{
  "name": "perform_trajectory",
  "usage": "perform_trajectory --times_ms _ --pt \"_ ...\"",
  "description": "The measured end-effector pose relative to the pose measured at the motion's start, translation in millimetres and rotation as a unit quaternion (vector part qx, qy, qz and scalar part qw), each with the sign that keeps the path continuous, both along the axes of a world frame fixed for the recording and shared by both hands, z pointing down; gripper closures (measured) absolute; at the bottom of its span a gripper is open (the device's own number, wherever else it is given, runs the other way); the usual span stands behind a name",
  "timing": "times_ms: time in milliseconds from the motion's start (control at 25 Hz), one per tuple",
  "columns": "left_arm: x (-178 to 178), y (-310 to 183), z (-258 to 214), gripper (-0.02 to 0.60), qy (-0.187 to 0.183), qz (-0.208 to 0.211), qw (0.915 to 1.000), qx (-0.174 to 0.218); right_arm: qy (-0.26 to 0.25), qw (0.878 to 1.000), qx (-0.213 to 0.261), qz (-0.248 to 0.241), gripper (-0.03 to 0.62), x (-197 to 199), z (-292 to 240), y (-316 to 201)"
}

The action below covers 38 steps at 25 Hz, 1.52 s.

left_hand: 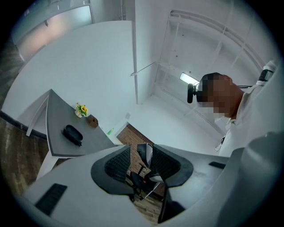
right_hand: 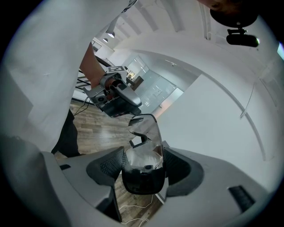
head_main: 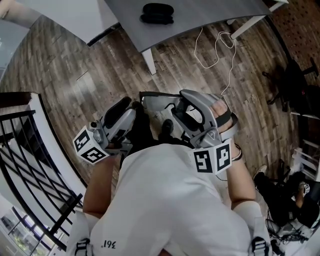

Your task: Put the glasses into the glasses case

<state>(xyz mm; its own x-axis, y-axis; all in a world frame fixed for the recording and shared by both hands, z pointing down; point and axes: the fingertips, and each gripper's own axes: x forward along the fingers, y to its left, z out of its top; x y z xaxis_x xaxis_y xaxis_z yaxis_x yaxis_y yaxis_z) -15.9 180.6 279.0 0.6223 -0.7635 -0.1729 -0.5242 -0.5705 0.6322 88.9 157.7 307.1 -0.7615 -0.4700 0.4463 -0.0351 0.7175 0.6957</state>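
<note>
The black-framed glasses [head_main: 159, 95] hang in front of my body between the two grippers, above the wood floor. My right gripper [right_hand: 142, 170] is shut on one lens of the glasses [right_hand: 143, 146], which stands up between its pads. One end of the glasses [left_hand: 145, 153] reaches in between the jaws of my left gripper [left_hand: 141, 164]; it lies against one pad and a gap shows at the other. The black glasses case [head_main: 157, 13] lies shut on the grey table [head_main: 210, 20] ahead, far from both grippers. The case [left_hand: 72, 135] also shows in the left gripper view.
A white cable [head_main: 220, 50] trails over the wood floor by the table's white leg [head_main: 149, 61]. A black railing [head_main: 30, 160] runs at my left, and dark chairs and gear [head_main: 295, 80] stand at the right. A small flower pot [left_hand: 80, 110] and a brown box [left_hand: 92, 120] sit on the table.
</note>
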Motion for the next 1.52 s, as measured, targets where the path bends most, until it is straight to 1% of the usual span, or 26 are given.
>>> perform_trajectory --times_ms 240,520,680,840,1040,1240,1400,1520 --pt "-22 -17 13 0.43 -0.007 0.016 0.9998 0.006 0.003 1.0 0.01 0.016 0.306 -20 8 -16" --pt "-75 -95 14 0.43 -0.009 0.058 0.9983 -0.005 0.014 0.999 -0.002 0.05 0.306 -76 5 -83" --pt "-101 -121 16 0.43 -0.013 0.085 0.9962 -0.009 0.021 0.997 -0.003 0.072 0.306 -103 3 -105" --pt "-121 -145 20 0.43 -0.029 0.109 0.9934 -0.018 0.029 0.996 -0.006 0.088 0.306 -123 5 -122" --pt "-137 -169 25 0.431 -0.033 0.134 0.9901 -0.023 0.034 0.993 -0.01 0.113 0.306 -138 7 -148" --pt "-152 -193 31 0.43 -0.031 0.146 0.9883 -0.031 0.035 0.991 -0.015 0.131 0.306 -150 11 -172" --pt "-147 -221 34 0.43 -0.031 0.147 0.9878 -0.04 0.04 0.99 -0.026 0.133 0.306 -146 19 -196" --pt "-142 -230 31 0.43 -0.03 0.149 0.9875 -0.043 0.042 0.99 -0.031 0.131 0.306 -143 20 -203"
